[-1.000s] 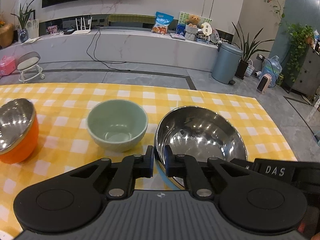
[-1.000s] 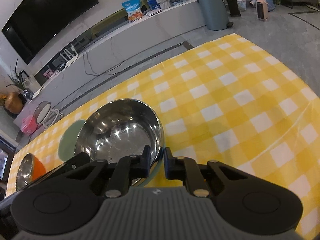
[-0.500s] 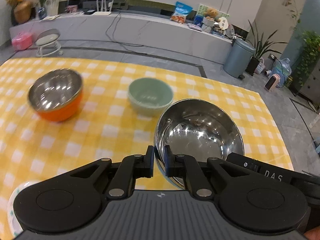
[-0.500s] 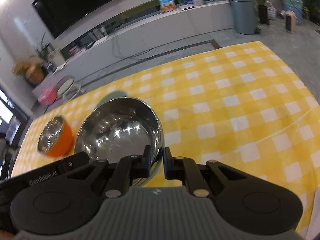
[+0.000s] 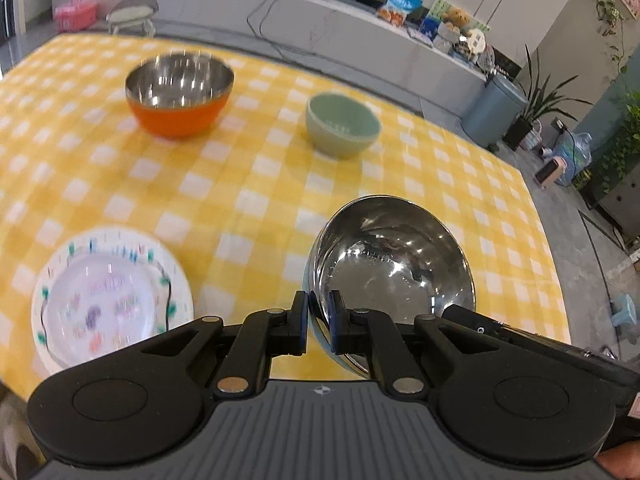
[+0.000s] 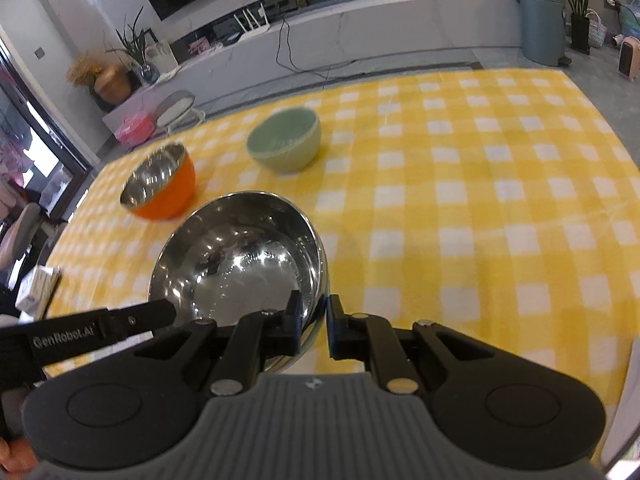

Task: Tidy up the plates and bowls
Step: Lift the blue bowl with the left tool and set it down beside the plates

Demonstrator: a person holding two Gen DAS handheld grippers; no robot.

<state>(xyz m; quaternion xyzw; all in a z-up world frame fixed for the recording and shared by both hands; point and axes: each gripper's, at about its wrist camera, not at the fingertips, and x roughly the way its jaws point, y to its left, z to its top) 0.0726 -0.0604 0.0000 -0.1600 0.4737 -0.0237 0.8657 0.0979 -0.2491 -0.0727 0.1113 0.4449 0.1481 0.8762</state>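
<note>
Both tongs pinch the rim of the large steel bowl point(image 5: 394, 264), which sits low and centre-right in the left wrist view: the left tongs point(image 5: 318, 316) on its near-left edge, the right tongs point(image 6: 314, 316) on its near-right edge. It seems lifted off the yellow checked table point(image 5: 248, 184). The orange bowl point(image 5: 179, 94) and green bowl point(image 5: 342, 126) stand upper centre, and the blurred patterned plate point(image 5: 110, 300) lies at lower left.

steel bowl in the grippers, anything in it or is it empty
Empty. The steel bowl shows only bare, shiny metal with reflections inside in both wrist views, while the left gripper and right gripper pinch its rim.
</note>
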